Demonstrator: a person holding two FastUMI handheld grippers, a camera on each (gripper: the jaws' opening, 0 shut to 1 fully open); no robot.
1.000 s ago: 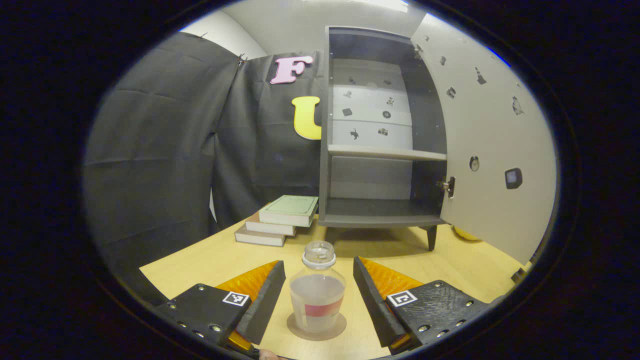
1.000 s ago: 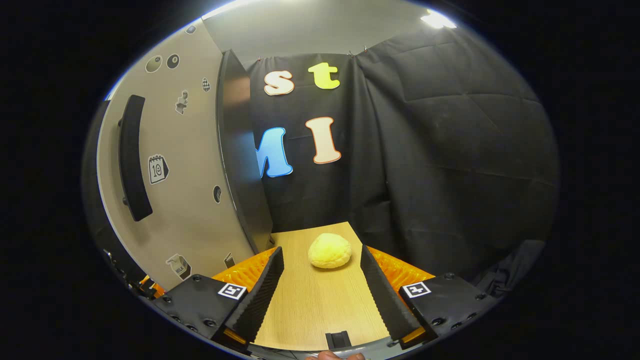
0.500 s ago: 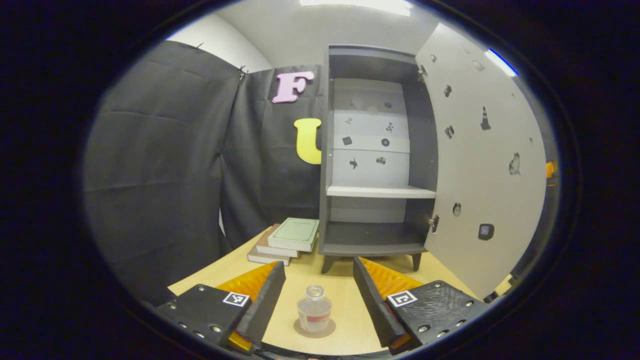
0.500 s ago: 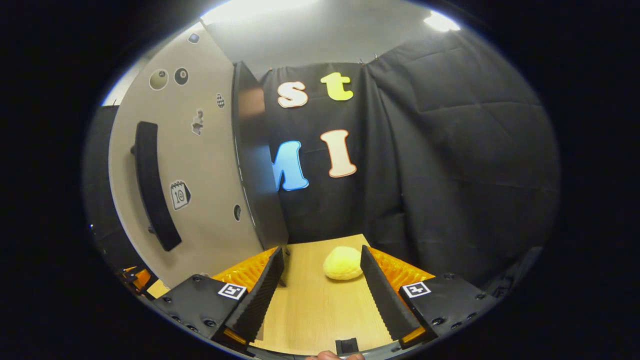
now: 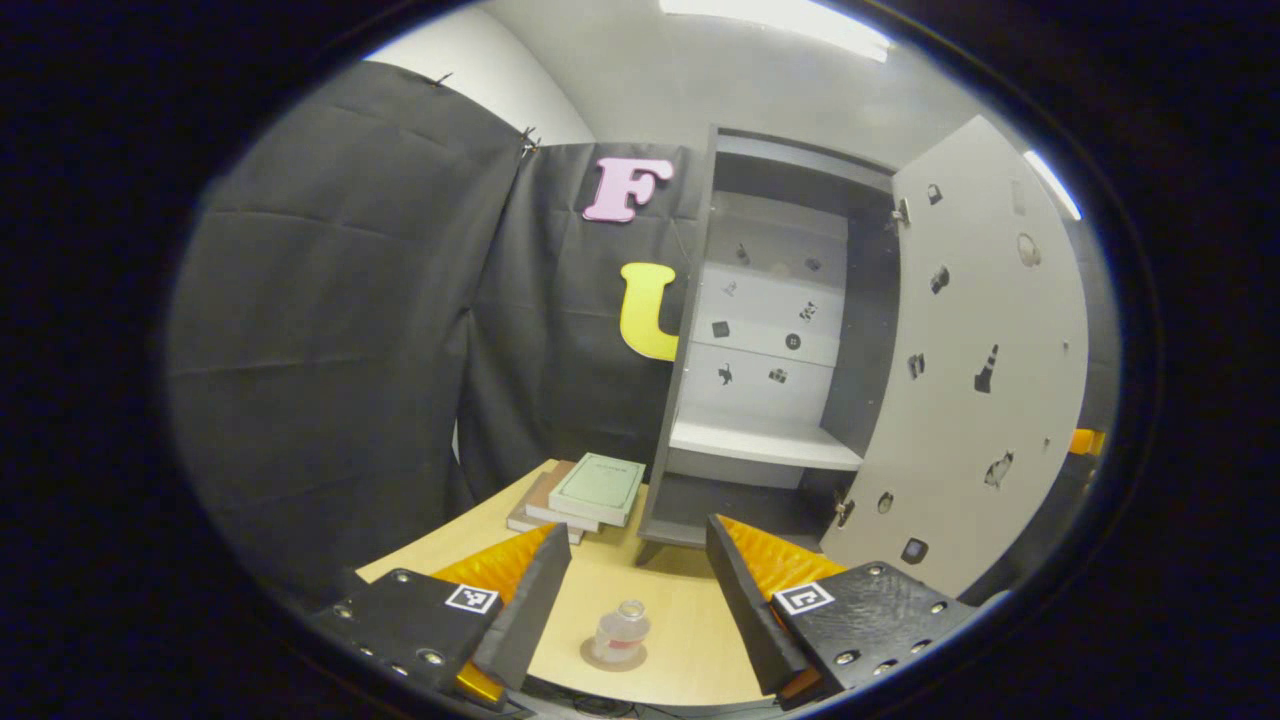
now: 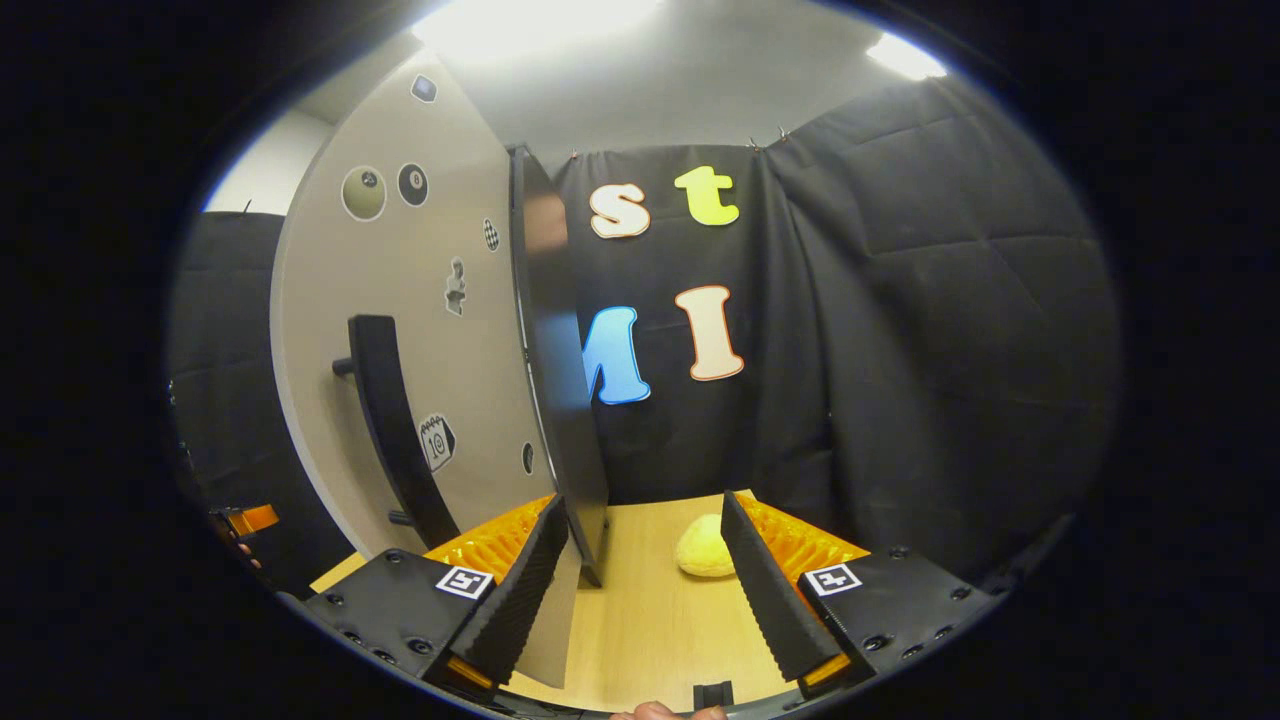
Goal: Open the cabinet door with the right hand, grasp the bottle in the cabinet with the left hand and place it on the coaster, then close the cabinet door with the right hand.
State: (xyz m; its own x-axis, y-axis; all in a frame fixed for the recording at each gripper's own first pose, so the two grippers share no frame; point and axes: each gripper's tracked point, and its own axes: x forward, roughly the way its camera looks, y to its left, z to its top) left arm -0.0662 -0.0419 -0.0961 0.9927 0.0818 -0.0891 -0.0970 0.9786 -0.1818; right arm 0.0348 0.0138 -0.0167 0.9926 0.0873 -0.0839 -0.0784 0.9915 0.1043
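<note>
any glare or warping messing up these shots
Left gripper view: fisheye bends the cabinet and its open door; a ceiling light shines at the top, and the bottle stays readable. Right gripper view: bright ceiling glare washes out the top, and the door bows.

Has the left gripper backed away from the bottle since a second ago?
Yes. The left gripper has pulled back and up: the bottle on its coaster and the cabinet now look smaller and farther off. Its jaws are open.
</note>
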